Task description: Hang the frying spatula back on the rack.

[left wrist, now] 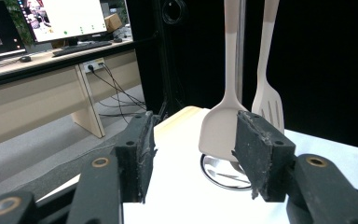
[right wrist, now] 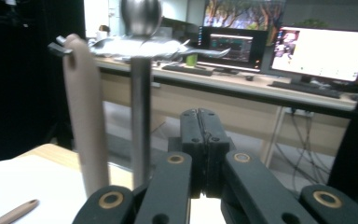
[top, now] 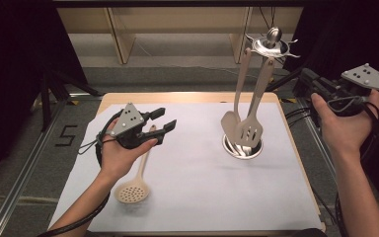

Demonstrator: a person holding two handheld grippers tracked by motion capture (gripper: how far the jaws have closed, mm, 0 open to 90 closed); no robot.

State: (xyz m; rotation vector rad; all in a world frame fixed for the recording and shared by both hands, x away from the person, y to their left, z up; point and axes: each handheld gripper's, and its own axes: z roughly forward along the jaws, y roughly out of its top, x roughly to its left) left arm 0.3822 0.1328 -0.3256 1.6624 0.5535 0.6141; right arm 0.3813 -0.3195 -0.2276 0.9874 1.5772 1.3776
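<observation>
Looks like the skimmer (top: 134, 185) is lying flat on the white sheet near the left edge so the left gripper (top: 162, 123), jaws wide open just above its handle, can grab it for the far-right rack (top: 270, 45), while the right gripper (right wrist: 204, 154) waits shut.

Even overhead lighting; white table cover (top: 192, 187) bright, surroundings black. Monitor (right wrist: 324, 53) glares, overexposed. Near handle (right wrist: 86, 121) blurred in the right gripper view; soft shadows.
</observation>
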